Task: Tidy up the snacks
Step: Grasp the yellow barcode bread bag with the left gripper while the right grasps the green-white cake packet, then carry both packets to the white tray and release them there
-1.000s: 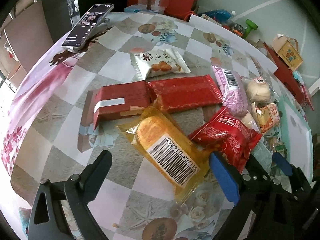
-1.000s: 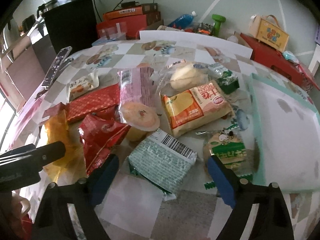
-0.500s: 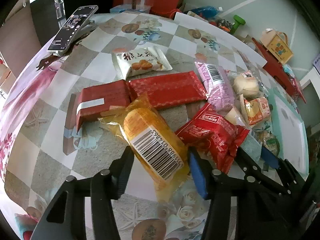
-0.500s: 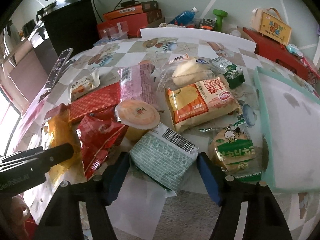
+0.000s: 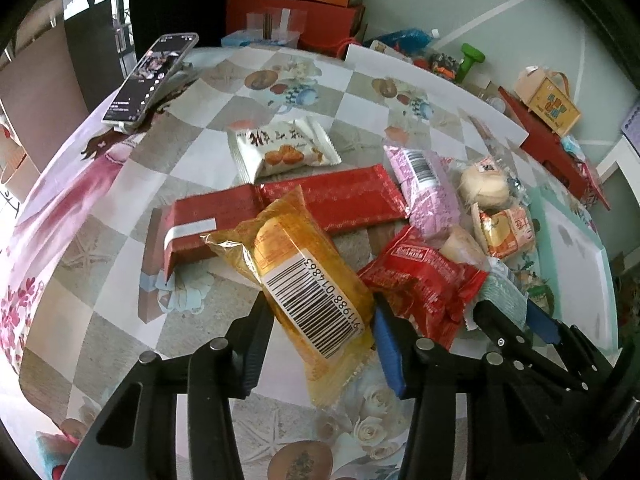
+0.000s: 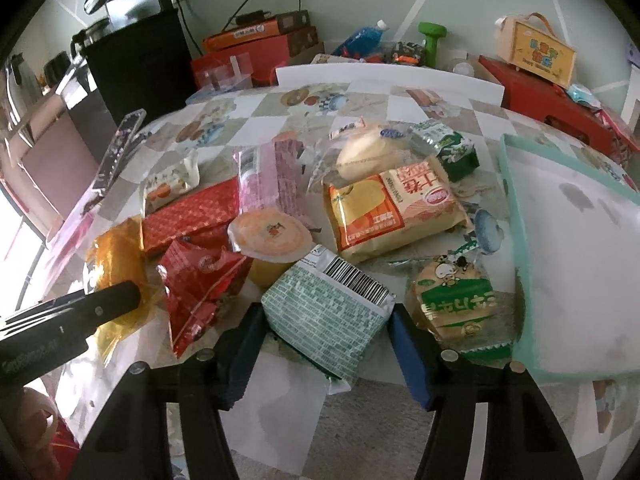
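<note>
A yellow snack packet (image 5: 296, 256) with a barcode label lies on the patterned tablecloth, and my left gripper (image 5: 320, 320) is shut on its near end, pads against both sides. Beside it lies a red packet (image 5: 424, 280). My right gripper (image 6: 326, 332) is closing on a green brick-patterned packet (image 6: 328, 304); its pads touch the packet's two sides. The left wrist view shows the right gripper (image 5: 516, 320) at the lower right. In the right wrist view a left finger (image 6: 100, 312) lies over the yellow packet (image 6: 116, 256).
A teal-rimmed white tray (image 6: 516, 240) lies to the right. Other snacks crowd the middle: an orange bread packet (image 6: 392, 212), a jelly cup (image 6: 272, 236), a green-labelled bun (image 6: 456, 300), a pink packet (image 5: 424, 184) and red flat packs (image 5: 344, 196). A phone (image 5: 152, 80) leans at the far left.
The left jaws came in from wide open onto the yellow packet. The right jaws narrowed around the green packet until the pads met its sides. Neither hand shifted much.
</note>
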Available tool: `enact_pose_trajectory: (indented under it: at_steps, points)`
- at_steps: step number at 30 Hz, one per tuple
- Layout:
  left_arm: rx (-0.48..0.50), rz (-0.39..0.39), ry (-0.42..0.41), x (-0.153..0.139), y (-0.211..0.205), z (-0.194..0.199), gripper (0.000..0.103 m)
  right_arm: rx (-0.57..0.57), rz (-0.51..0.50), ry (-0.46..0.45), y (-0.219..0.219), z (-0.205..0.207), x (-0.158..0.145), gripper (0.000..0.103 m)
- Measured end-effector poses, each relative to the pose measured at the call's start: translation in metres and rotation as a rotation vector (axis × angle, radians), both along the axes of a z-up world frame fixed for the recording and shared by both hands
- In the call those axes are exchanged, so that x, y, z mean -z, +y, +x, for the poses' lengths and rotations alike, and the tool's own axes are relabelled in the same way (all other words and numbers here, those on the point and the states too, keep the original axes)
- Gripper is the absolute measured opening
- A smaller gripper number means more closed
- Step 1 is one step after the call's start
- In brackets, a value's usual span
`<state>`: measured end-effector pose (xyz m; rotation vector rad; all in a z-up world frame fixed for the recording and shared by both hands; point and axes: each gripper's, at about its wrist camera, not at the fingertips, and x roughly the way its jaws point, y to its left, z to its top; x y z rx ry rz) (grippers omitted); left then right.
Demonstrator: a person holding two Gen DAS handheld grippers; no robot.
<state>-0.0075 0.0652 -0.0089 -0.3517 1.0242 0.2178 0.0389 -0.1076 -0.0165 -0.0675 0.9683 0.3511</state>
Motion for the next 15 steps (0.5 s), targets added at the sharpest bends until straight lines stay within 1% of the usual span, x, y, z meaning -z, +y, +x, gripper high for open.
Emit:
enact_pose_trajectory:
  at_steps: [10, 15]
  points:
    - [-0.012, 0.042, -0.093, -0.02, -0.001, -0.005, 0.05, 0.029, 0.07, -0.089, -0.015, -0.001, -0.023, 0.065]
    - [0.008, 0.043, -0.108, -0.024, -0.005, -0.003, 0.05, 0.056, 0.079, -0.112, -0.028, 0.004, -0.029, 0.065]
